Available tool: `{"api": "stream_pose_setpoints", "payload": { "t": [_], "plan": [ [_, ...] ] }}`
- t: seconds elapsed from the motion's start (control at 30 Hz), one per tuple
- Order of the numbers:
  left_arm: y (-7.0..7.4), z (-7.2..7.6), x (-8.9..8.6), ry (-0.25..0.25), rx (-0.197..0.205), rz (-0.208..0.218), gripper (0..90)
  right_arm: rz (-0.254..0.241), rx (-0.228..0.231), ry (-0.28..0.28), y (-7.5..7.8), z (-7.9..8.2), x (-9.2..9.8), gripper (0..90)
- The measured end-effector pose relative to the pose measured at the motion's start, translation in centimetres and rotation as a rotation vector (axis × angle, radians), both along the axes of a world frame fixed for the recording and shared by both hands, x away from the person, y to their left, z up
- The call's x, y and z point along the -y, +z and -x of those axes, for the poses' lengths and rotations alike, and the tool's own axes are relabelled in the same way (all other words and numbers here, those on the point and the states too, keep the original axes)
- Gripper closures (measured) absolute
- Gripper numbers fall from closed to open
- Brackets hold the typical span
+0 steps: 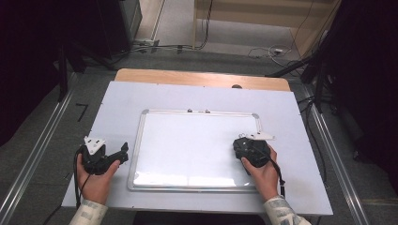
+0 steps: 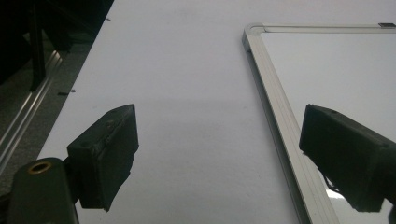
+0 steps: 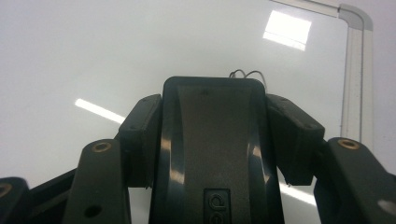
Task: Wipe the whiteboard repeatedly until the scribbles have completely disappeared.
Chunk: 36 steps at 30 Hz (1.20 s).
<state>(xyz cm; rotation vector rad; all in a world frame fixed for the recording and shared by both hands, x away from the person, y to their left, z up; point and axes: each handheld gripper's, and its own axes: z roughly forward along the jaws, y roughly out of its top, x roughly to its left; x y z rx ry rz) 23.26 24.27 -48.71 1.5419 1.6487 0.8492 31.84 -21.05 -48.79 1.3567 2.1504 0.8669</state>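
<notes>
The bench (image 1: pixel 202 96) has a pale lavender-white cover, and a strip of light wood colour shows at its far edge. The whiteboard (image 1: pixel 195 145) is glossy white with a silver-grey frame (image 2: pixel 273 100). Both tongs, the left tongs (image 1: pixel 123 152) and the right tongs (image 3: pixel 212 135), are matt black with small brass-coloured rivets. The eraser (image 3: pixel 212 154) between the right jaws is shiny black. Each gripper carries a light grey plate (image 1: pixel 93 143). The sleeves (image 1: pixel 89 213) have a pale, faintly mottled pattern. The floor (image 1: pixel 51 122) is dark grey.
</notes>
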Motion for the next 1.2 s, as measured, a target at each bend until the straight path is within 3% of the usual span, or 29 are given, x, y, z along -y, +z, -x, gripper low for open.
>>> {"api": "stream_pose_setpoints", "payload": {
  "t": [0.43,0.57,1.1,1.2],
  "plan": [
    [-0.1,-0.1,0.0,0.002,-0.004,0.0,12.5,-0.004,-0.001,-0.073,0.1,-2.5,1.3,39.2],
    [-0.1,-0.1,0.0,0.003,-0.006,-0.001,12.5,0.009,0.005,-0.073,0.1,-2.2,1.0,39.2],
    [-0.1,-0.1,0.1,-0.004,-0.005,-0.001,12.5,0.01,-0.002,0.043,-0.1,1.6,-1.6,39.1],
    [0.0,-0.1,0.1,-0.004,-0.004,-0.001,12.4,0.003,-0.009,0.055,0.0,1.5,-1.6,39.0]
  ]
}}
